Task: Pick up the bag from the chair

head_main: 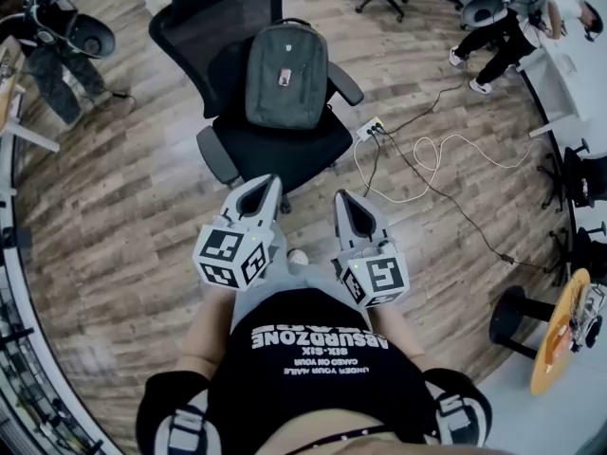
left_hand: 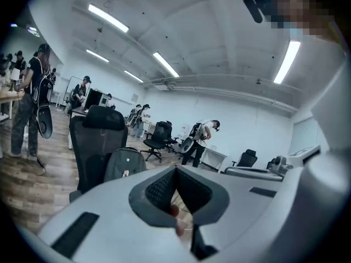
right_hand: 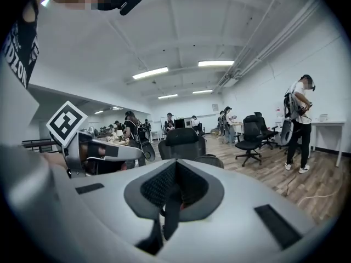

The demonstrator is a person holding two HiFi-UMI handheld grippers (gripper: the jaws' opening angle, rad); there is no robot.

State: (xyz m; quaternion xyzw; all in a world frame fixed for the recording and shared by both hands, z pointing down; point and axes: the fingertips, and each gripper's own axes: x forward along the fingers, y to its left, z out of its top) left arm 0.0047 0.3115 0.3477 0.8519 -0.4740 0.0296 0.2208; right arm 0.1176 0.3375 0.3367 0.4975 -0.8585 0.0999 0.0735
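Both grippers are pinched fully closed with nothing between the pads. The left gripper (head_main: 268,184) and the right gripper (head_main: 345,200) sit side by side, pointing forward and slightly down. The bag (head_main: 286,74), a grey backpack, stands upright on the seat of the black chair (head_main: 275,150), leaning on the backrest. It is ahead of both sets of fingertips and well apart from them, lined up more with the left fingers than the right. In the left gripper view the bag (left_hand: 125,165) shows just left of the closed jaws, and in the right gripper view only its top (right_hand: 211,160) peeks over the jaws to their right.

The step in hand looks like the approach. To do it well, both jaws probably need to open wide before the fingers reach the fabric. The small carry handle (head_main: 295,21) at the bag's top, the end farthest from the fingertips, seems the firmest hold. The other gripper can steady the near lower edge. Lifting straight up should clear the armrests, and pushing should be light, since an office chair may roll or swivel away.

Count: two grippers, one bag, one chair under it, one white power strip (head_main: 372,129) on the floor right of the right fingers, with cables trailing from it
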